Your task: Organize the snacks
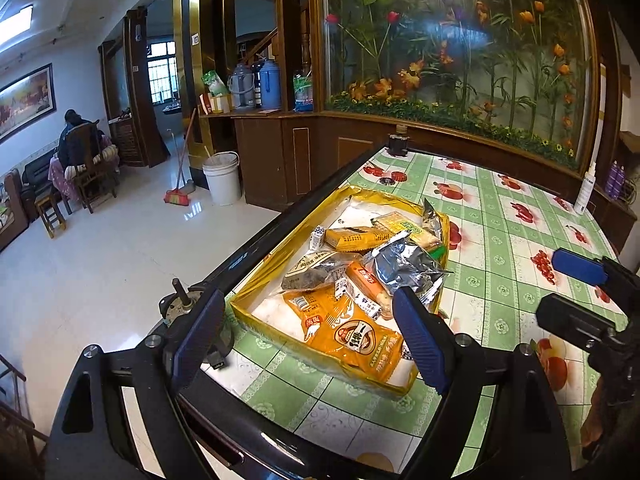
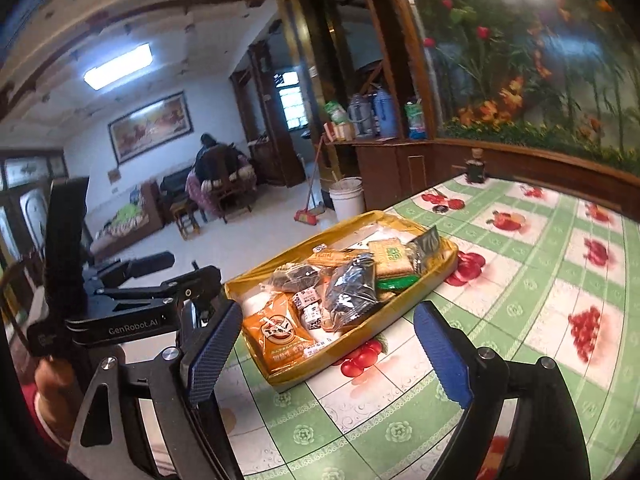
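left tongs: apart, empty, over near end of tray | tray: on surface, snacks piled inside | right tongs: apart, empty | step: likely tidying finished or between picks | next: choose a packet, close.

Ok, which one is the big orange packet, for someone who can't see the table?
On the green checked tablecloth sits a shallow yellow box full of snacks. The orange packet lies flat at the end of the box nearest the cameras. It is the largest bag there, with a round brown-and-white logo; the neighbours are silver or clear.
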Demonstrator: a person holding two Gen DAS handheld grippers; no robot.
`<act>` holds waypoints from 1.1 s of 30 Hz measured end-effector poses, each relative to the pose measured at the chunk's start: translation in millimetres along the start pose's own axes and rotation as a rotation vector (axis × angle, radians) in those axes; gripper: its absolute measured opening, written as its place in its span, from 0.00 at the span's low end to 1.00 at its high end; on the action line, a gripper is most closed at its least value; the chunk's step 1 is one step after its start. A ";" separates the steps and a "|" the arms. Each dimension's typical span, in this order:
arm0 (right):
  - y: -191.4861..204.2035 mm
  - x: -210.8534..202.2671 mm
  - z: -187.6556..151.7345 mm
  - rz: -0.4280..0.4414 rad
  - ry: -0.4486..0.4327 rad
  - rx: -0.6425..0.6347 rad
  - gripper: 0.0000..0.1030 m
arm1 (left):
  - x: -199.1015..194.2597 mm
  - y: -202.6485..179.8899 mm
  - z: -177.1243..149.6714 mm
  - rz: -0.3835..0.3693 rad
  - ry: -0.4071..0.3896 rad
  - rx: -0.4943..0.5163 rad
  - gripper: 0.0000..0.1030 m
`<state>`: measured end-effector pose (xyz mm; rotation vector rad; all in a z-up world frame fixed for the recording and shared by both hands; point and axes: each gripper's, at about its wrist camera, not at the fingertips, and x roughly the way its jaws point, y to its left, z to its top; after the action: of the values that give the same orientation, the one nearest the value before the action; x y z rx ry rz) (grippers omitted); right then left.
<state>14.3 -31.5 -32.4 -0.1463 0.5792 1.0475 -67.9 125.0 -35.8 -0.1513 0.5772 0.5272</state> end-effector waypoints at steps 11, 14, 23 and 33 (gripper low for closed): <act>29.9 29.3 7.6 0.028 0.097 -0.187 0.87 | -11.7 16.7 -14.4 0.031 0.000 -0.001 0.84; 35.0 37.3 7.9 0.041 0.120 -0.221 0.87 | -12.2 23.1 -17.6 0.036 0.011 -0.008 0.84; 44.3 56.3 7.3 0.061 0.176 -0.295 0.87 | -16.2 32.5 -19.2 0.047 0.007 -0.015 0.84; 51.1 58.8 16.0 0.057 0.170 -0.353 0.87 | -25.6 38.1 -12.4 0.050 -0.025 -0.023 0.84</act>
<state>-1.4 45.9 -41.3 -0.5352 0.5496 1.1946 -111.7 143.2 -31.5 -0.1518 0.5518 0.5835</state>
